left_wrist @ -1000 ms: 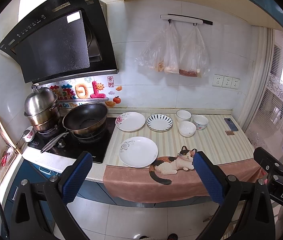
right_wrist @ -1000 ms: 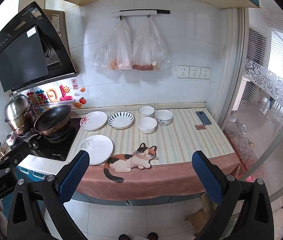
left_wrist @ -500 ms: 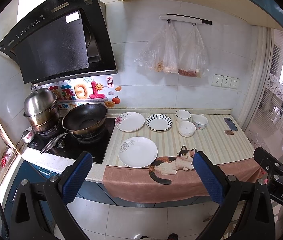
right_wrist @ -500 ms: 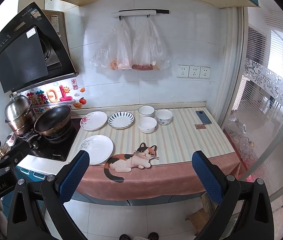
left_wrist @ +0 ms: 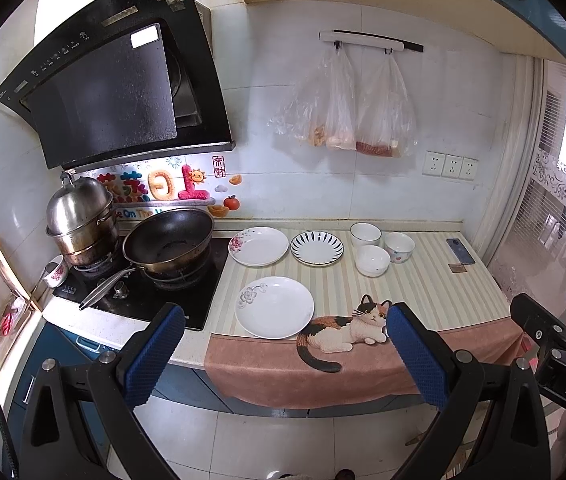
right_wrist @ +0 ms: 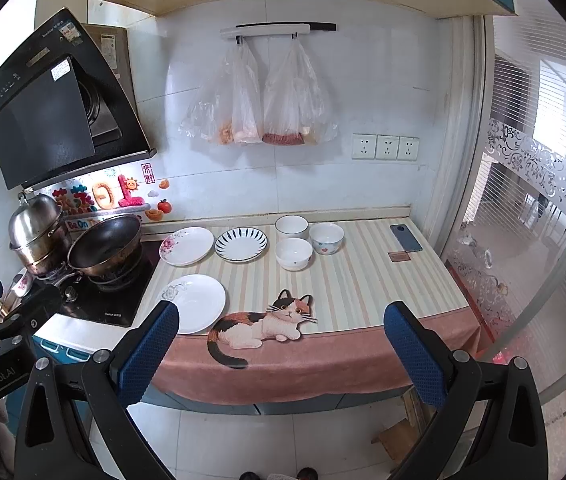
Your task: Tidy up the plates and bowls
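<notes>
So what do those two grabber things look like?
Both are black frames with silver bolts. The left gripper and the right gripper each have two blue, bumpy-textured pads. White lettering shows too: "GenRobot.AI" on the left one, "DAS" on the right.

A striped mat (left_wrist: 423,292) with a printed cat is covering the worktop (left_wrist: 95,326); lying on it are three plates (left_wrist: 274,306) (left_wrist: 258,246) (left_wrist: 316,247), three bowls (left_wrist: 372,260) clustered just beside them, and a phone (left_wrist: 460,251) near the right wall, beside the hob (left_wrist: 143,292)
</notes>
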Action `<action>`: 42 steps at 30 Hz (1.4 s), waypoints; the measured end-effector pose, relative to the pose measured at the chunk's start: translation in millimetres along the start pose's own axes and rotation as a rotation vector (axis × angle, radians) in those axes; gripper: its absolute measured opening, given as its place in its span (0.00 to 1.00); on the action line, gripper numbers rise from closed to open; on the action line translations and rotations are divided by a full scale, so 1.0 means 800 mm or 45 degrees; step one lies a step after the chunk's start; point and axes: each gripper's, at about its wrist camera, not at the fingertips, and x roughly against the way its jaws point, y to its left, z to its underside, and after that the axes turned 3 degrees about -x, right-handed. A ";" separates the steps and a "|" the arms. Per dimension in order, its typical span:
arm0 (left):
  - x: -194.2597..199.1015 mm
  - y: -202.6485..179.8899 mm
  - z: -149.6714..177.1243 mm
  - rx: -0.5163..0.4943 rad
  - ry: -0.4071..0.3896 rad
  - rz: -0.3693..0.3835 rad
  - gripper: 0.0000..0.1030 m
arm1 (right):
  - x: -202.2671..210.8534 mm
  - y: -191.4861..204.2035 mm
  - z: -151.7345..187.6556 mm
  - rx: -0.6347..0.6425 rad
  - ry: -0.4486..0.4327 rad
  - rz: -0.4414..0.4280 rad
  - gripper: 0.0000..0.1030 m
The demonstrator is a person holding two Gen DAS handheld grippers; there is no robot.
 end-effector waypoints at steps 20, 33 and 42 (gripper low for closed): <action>0.001 0.005 -0.006 0.005 -0.011 0.000 1.00 | 0.001 0.000 0.000 -0.003 -0.007 -0.001 1.00; -0.006 0.017 -0.014 0.007 -0.018 0.002 1.00 | -0.006 0.015 -0.012 -0.008 -0.010 -0.004 1.00; -0.028 0.027 -0.015 0.015 0.013 0.025 1.00 | -0.023 0.029 -0.010 -0.023 0.007 -0.009 1.00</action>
